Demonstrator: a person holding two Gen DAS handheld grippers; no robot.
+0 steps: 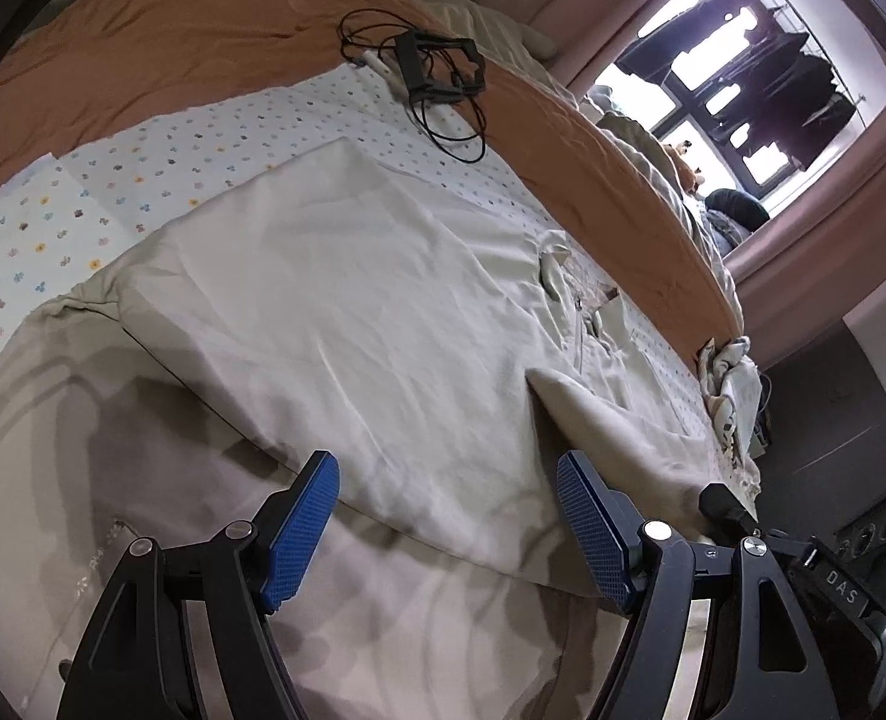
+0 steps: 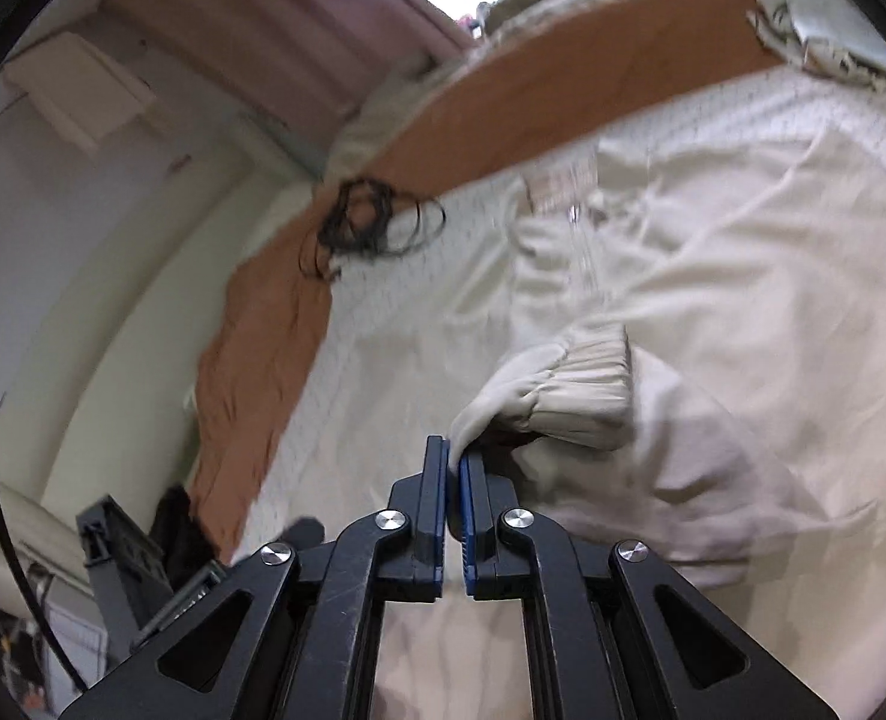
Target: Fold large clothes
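While the left wrist view is sharp, start there: left gripper (image 1: 445, 504) has its jaws spread wide, blue pads (image 1: 308, 516) clear of fabric, nothing between them. It hangs over the near edge of the beige garment (image 1: 347, 300), which lies mostly flat on the dotted sheet (image 1: 41, 222) over the orange blanket (image 1: 161, 42). Zipper and open front sit toward the right side. Black frame with tangled cable (image 1: 437, 72) lies further back on the bed, apart from the garment. Folded corner of cloth sits just beside the right pad.

Right wrist view, motion-blurred: right gripper (image 2: 456, 462) is nearly pressed together, pinching a thin bit of sleeve fabric just behind the ribbed cuff (image 2: 586, 378). The pinch is narrow, right at the pad tips; a small gap shows lower down between the pads. Sleeve is lifted over the garment body. Cable bundle (image 2: 371, 222) is visible on the blanket edge, well apart.

Risks, my read:
- Tip-only pinch on slippery cloth: sleeve could slide out mid-carry, fold lands crooked.
- Cuff weight hangs off to one side, so it may twist and drop bunched.
- Left isn't pinning anything; dragging the sleeve could shift the whole body and wrinkle the flat panel.
- Wide swing toward the back could snag the cable.
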